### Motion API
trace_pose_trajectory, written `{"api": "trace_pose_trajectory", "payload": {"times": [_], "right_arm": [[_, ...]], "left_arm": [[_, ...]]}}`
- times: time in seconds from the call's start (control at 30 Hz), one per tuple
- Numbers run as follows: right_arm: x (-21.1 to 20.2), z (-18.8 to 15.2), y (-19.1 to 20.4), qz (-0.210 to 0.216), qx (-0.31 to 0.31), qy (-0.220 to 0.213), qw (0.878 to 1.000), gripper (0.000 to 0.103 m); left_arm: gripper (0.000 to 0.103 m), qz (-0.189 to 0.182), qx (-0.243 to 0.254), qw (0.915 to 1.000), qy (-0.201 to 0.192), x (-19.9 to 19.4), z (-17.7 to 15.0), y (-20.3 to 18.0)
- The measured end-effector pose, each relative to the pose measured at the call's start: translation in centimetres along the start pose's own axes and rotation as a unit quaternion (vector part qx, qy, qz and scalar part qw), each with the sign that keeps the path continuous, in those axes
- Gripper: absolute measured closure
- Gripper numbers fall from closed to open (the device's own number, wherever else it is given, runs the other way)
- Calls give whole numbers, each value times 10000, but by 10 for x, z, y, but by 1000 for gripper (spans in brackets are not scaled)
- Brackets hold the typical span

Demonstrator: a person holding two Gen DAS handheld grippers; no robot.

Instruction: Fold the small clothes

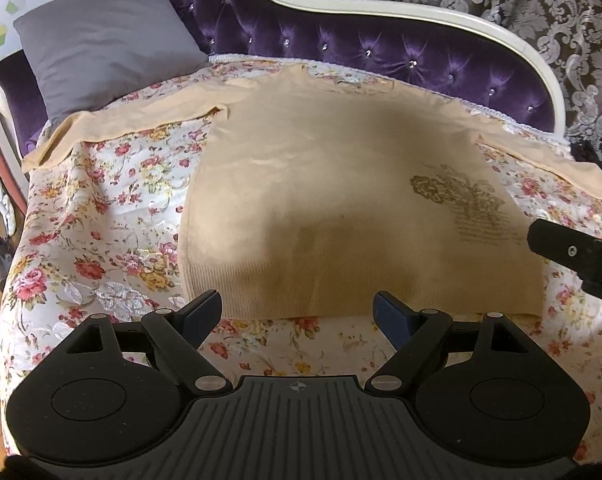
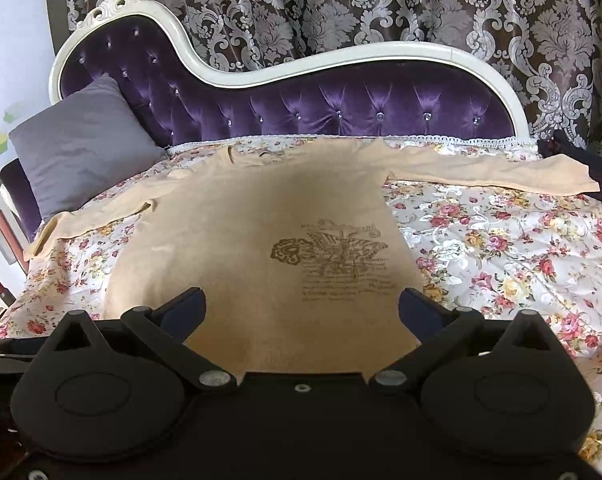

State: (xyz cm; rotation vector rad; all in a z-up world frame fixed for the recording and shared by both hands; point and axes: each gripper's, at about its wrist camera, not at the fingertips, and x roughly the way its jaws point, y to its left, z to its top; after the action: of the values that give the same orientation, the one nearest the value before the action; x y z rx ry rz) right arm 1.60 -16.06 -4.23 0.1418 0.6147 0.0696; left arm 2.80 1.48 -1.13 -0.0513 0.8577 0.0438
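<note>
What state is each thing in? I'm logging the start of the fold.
Beige shirt: spread flat, unfolded, print up.
Its sleeves: stretched out to both sides.
Left gripper: open, empty, at the hem.
Right gripper: open, empty, over the hem.
Grey pillow: propped against the headboard.

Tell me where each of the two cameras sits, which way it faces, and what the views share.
Left wrist: sits on the left gripper, above the near hem of the shirt, facing the purple headboard; its open black fingers show, and the right gripper's tip pokes in.
Right wrist: sits on the right gripper, over the shirt's hem further right, facing the headboard and curtain; its open fingers show.
Shared: shirt spread flat, grey pillow, floral cover.
</note>
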Motion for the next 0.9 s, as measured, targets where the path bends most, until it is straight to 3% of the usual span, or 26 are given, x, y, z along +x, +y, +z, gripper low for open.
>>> {"api": "trace_pose_trajectory", "payload": {"times": [0.33,0.57,0.73,0.9], "right_arm": [[15,6,-4,63,63,262,9996,1],[34,13,-6,247,264,712,9968,1],[53,16,-14,244,440,1154,9920,1],[67,27,-41,143,786,1253,9889,1]], "left_arm": [[21,-32,28,10000,72,12,13,2],[25,5,45,10000,71,24,24,2],[26,-112,-165,9998,43,34,35,6],[26,-304,-75,9994,170,53,53,3]]}}
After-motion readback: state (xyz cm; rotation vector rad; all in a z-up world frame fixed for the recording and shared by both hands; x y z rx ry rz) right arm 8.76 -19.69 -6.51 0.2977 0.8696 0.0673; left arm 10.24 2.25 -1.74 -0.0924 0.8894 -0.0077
